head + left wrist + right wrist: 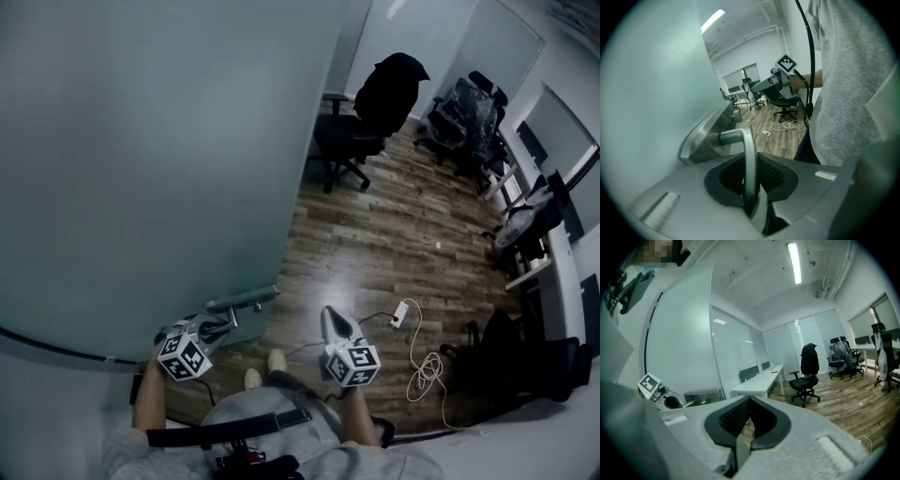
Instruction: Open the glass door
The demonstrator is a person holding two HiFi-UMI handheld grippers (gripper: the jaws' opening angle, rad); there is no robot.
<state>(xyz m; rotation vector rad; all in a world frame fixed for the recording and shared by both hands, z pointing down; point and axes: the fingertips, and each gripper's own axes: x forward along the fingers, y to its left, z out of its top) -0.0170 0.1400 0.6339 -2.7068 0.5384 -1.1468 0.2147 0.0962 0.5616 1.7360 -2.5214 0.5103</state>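
Note:
The frosted glass door (pixel 141 169) fills the left of the head view, standing ajar over the wood floor. Its metal lever handle (pixel 242 301) juts from the door's lower edge. My left gripper (pixel 225 324) is shut on that lever; in the left gripper view the handle (pixel 749 154) runs upright between the jaws, with the lock plate (pixel 701 136) behind it. My right gripper (pixel 331 317) hovers apart from the door to the right, shut, with nothing between its jaws. It also shows as the right gripper (pixel 764 86) past the handle, and its own view has the right gripper (pixel 749 400) facing the room.
A black office chair with a jacket (pixel 370 103) stands beyond the door's edge, more chairs (pixel 469 117) and desks (pixel 548 244) along the right. A power strip with a coiled white cable (pixel 417 352) lies on the floor to the right of my feet.

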